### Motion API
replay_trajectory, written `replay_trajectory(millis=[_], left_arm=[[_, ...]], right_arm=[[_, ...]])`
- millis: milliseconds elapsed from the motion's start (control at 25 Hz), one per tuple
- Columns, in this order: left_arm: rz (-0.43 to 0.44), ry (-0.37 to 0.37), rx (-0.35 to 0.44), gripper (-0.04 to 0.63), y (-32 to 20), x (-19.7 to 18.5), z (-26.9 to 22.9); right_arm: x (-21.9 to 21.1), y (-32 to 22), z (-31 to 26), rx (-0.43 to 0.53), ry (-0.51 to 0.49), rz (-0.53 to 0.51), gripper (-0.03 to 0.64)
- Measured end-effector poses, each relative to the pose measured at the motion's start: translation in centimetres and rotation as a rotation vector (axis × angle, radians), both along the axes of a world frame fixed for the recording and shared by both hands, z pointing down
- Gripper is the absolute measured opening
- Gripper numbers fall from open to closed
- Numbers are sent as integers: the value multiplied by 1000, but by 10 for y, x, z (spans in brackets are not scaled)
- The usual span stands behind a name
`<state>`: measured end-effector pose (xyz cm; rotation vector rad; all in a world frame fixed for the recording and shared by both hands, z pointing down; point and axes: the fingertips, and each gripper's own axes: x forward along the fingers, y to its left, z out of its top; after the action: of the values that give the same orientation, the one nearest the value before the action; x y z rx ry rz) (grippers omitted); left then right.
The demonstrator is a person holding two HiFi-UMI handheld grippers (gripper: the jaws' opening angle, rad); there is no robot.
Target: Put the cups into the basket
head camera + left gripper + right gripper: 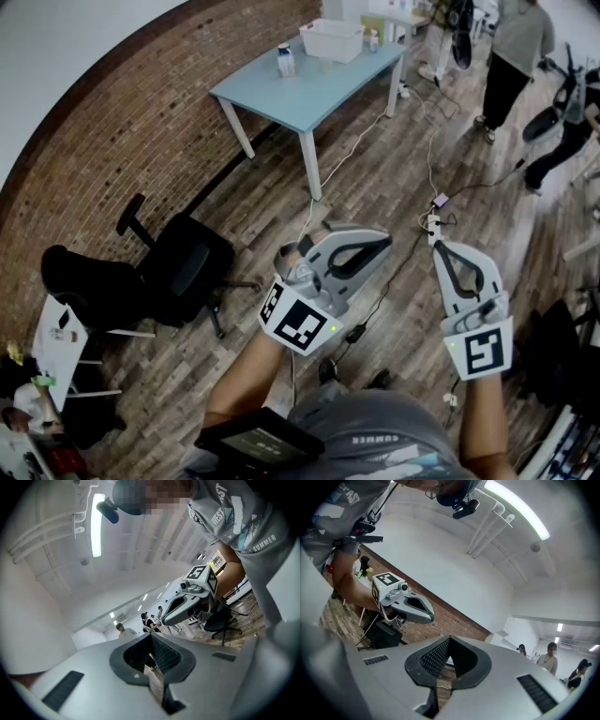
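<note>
In the head view, a white basket (331, 39) stands at the far end of a light blue table (319, 94), well ahead of me. A small pale cup-like object (286, 61) stands near the table's left edge; it is too small to make out. Both grippers hang over the wooden floor, far from the table. My left gripper (382, 242) is turned sideways toward the right one, its jaws shut and empty (151, 637). My right gripper (447, 251) points forward, also shut with nothing held (449, 639). Each gripper view shows the other gripper: the right gripper (187, 599) and the left gripper (407, 605).
A black office chair (183, 267) stands on the floor at left, with a small white table (61, 337) beyond it. Cables and a power strip (433, 225) lie between me and the blue table. People (511, 56) stand at the top right. Along the left runs a brick wall (141, 122).
</note>
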<state>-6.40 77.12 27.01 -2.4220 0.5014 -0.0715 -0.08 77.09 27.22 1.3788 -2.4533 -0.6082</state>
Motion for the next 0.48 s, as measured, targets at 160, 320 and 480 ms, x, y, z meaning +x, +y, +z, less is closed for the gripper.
replay_trajectory(millis=[160, 320, 480], left_arm=[[-2, -3, -5, 0, -2, -3, 3], [-2, -5, -11, 0, -1, -4, 6], [-6, -4, -17, 0, -3, -6, 6]], right_arm=[[-4, -1, 2, 5, 18, -7, 11], [-5, 0, 3, 3, 18, -5, 11], [-5, -1, 1, 11, 0, -2, 12]])
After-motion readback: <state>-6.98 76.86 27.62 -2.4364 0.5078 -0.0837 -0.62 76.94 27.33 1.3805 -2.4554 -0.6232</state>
